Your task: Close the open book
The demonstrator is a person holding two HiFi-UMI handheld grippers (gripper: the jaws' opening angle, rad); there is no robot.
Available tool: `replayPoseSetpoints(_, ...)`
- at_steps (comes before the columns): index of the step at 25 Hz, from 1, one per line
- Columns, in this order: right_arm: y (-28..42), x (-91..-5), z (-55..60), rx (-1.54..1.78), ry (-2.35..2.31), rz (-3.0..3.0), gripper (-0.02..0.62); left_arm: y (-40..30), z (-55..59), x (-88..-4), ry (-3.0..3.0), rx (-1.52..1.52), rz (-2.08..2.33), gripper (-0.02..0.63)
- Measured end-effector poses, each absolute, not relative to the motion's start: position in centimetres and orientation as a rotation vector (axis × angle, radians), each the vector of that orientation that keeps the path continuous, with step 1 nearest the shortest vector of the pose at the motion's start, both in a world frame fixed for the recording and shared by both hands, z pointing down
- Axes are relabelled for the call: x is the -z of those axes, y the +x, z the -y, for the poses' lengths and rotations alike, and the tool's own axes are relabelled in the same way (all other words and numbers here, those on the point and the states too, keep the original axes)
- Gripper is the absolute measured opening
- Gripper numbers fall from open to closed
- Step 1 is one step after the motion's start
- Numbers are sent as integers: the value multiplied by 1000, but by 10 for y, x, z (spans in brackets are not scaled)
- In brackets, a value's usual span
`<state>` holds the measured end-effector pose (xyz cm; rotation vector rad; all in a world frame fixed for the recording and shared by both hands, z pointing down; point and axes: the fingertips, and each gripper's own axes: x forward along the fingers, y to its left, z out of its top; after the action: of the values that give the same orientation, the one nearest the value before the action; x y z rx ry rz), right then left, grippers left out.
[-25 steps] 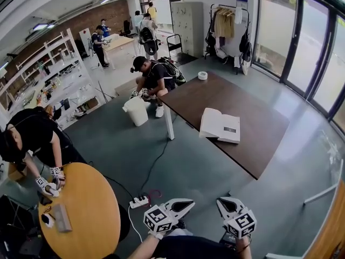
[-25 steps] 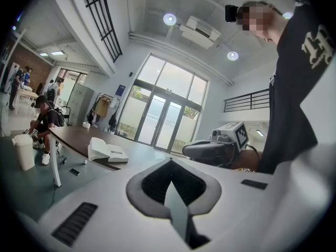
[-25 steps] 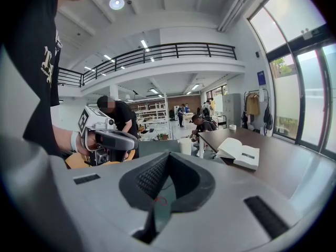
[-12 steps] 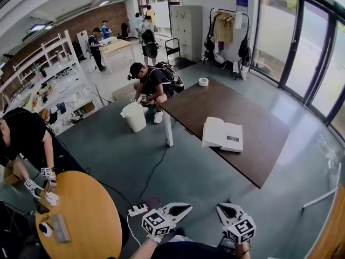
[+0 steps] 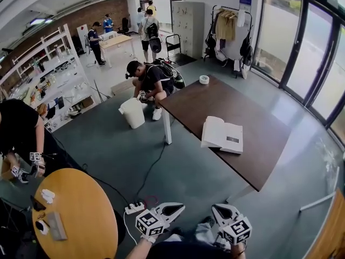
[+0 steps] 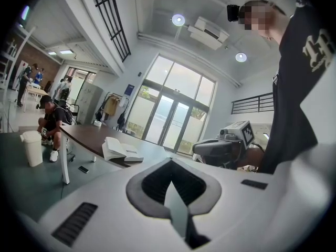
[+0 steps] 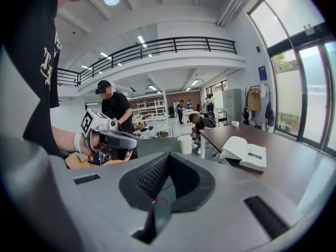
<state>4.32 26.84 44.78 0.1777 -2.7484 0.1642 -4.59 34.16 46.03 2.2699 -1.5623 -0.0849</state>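
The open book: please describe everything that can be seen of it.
The book lies open and flat, pages up, near the long edge of the dark brown table. Its pages look like white paper; one half bulges higher, the other page bears a small dark patch. Only the table touches it.

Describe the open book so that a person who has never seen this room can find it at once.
Look for the long dark brown table beside the glass doors. The book lies open near the table's nearer long edge, with its white pages facing up. The only other thing on that table is a small roll of tape at the far corner.
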Motion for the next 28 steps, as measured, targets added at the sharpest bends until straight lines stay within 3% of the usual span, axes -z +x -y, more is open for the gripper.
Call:
replayPoseSetpoints(13, 13, -418, -143, -107, 75, 2818, -12, -52, -223, -440, 2252, 60, 1648, 5)
replayPoseSetpoints(28, 46, -434, -33, -67, 100, 2774, -12, -24, -111, -444, 2258, 25, 1608, 6)
